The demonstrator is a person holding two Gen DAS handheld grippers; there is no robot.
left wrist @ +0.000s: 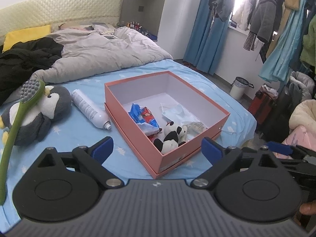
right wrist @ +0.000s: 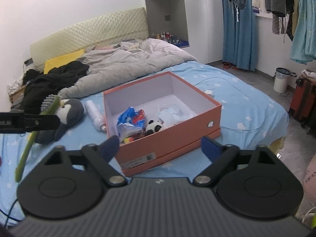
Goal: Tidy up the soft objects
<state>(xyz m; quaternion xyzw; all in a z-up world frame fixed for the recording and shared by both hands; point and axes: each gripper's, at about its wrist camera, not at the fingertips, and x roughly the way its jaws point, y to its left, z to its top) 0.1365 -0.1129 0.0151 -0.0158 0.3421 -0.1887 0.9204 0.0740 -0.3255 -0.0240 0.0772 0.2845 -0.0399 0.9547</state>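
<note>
Box [left wrist: 197, 152], orange, open, on bed [left wrist: 69, 142]: holds panda plush [left wrist: 171, 136], face masks [left wrist: 175, 112]. Outside, left: spray can [left wrist: 88, 108], penguin plush [left wrist: 39, 114] under green brush [left wrist: 17, 118]. Both tongs [left wrist: 158, 148] [right wrist: 160, 146] apart, empty.

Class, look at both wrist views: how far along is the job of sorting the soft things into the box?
Done: the panda plush, a face mask and crumpled wrappers already lie inside the orange box. In hand: nothing; the left gripper and right gripper are both open and empty. Left: the penguin plush lies on the bed beside the box, next to a white spray can and a green brush.
</note>
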